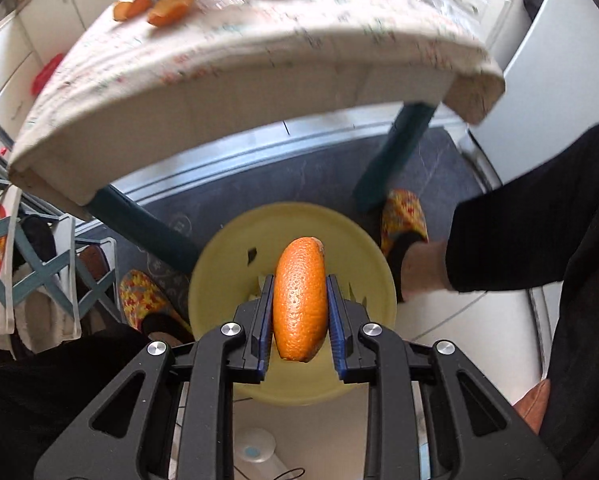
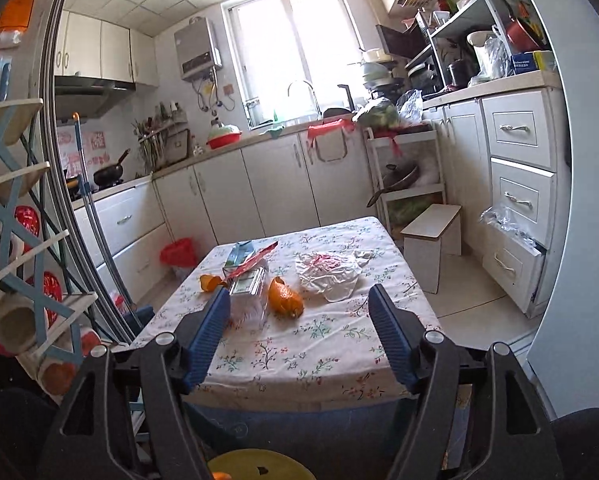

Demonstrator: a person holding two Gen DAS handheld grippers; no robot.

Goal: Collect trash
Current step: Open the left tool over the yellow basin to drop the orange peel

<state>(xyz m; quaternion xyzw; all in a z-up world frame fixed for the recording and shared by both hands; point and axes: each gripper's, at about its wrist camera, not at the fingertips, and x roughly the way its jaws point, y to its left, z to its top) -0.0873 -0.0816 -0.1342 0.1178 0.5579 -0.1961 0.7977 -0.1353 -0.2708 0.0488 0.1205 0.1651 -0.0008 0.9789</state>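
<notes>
My left gripper points down and is shut on a large piece of orange peel, hanging right over a yellow bin on the floor. My right gripper stands open and empty, held level before the small table. On the floral cloth lie orange peel, a smaller peel, a clear plastic bottle, a red and blue wrapper and a crumpled white plastic bag. More peel pieces show on the tabletop in the left wrist view. The yellow bin's rim shows low down.
The table's dark green legs stand by the bin. The person's slippered feet and dark trousers flank it. A rack stands at the left. A low stool and drawers are at the right, and a red bin beyond the table.
</notes>
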